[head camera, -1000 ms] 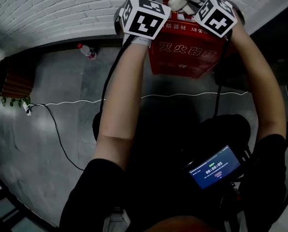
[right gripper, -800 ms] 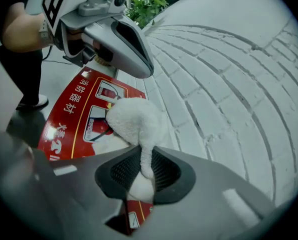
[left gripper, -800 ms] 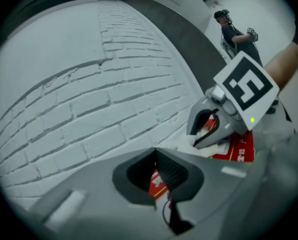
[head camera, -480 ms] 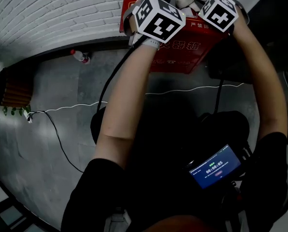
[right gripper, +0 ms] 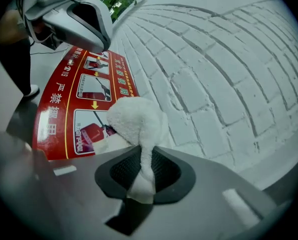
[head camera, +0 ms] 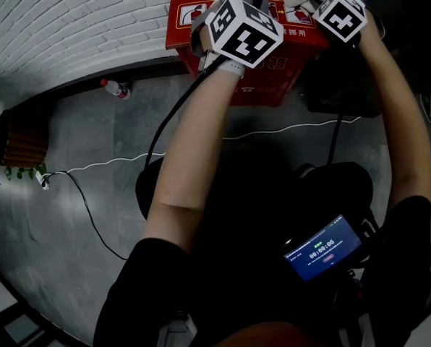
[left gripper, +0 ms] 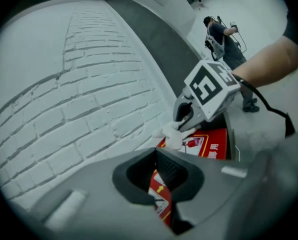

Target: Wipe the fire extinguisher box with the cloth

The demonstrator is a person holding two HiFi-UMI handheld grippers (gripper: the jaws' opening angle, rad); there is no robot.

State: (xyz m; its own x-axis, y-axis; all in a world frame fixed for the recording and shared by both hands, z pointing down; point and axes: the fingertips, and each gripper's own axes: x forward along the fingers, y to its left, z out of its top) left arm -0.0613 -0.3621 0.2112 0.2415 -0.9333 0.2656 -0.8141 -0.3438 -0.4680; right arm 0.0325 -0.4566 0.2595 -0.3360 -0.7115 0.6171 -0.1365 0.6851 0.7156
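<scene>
red rectangular fire extinguisher box (head camera: pixel 270 85) is noted on the grey floor (head camera: pixel 92 157), set against the white brick wall (head camera: pixel 63 20). white fluffy cloth (right gripper: pixel 136 121) is pinched between the closed jaws of the right gripper (right gripper: pixel 139 186) and pressed on the box's printed top, beside the wall. left gripper (left gripper: pixel 161 204) jaws are clamped on the box's red top edge.

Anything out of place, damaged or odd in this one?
Only minor things: a stray small bottle sits on the floor by the brick wall, left of the fire extinguisher box, and a white cable trails loose across the floor. The box shows no visible damage; the cloth sits bunched on its top.
</scene>
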